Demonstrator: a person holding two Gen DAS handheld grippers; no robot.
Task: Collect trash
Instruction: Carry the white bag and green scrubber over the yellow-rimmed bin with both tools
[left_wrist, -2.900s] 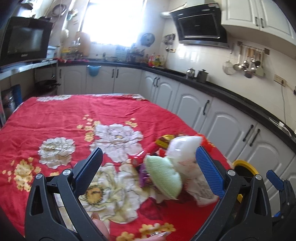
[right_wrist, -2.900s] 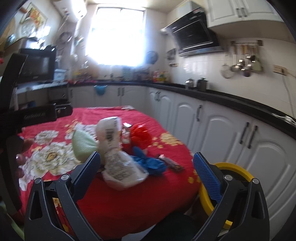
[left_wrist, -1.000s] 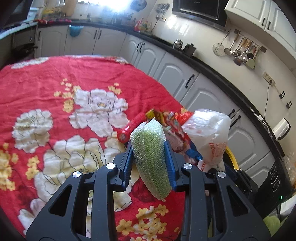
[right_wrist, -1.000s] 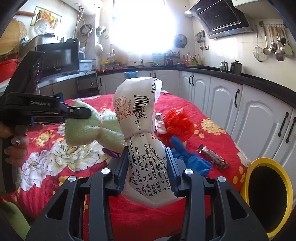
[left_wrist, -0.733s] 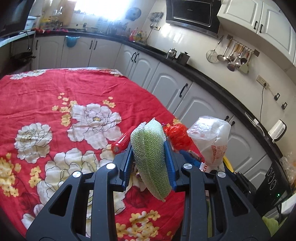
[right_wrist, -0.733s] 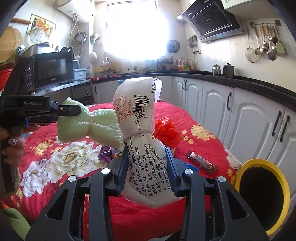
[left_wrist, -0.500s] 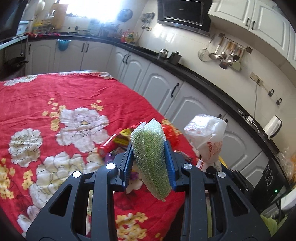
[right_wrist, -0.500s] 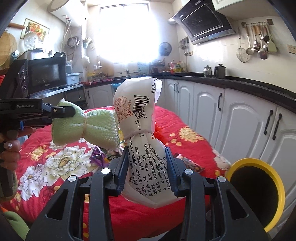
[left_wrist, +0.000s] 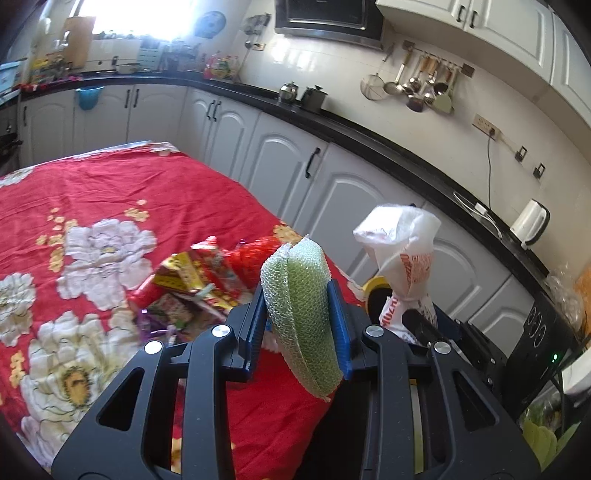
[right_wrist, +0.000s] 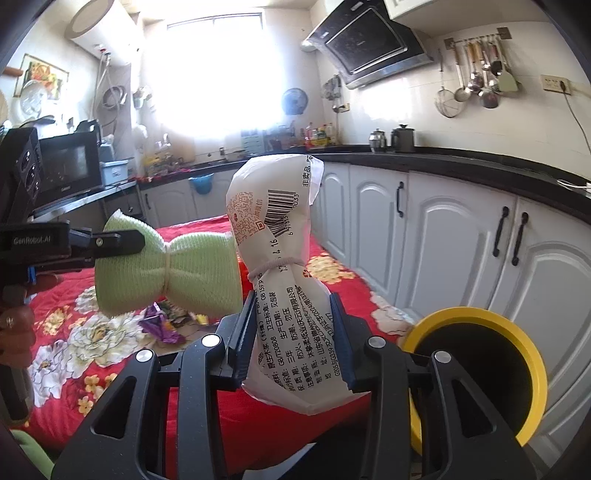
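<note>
Above the tabletop (left_wrist: 110, 192) edge, left gripper (left_wrist: 297, 314) jaws stay clamped on the green sponge (left_wrist: 301, 306), right gripper (right_wrist: 293, 332) jaws on the white bag (right_wrist: 284, 266). Both have lifted off the wrapper pile (left_wrist: 192, 288) since a second ago. The yellow bin (right_wrist: 480, 369) now sits closer, lower right.

Window (right_wrist: 214, 70) blown out, strong backlight; fisheye bends edges, corners vignetted dark.

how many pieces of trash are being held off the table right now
2: a green sponge in the left claw, and a white bag in the right claw. More wrappers lie on the table.
</note>
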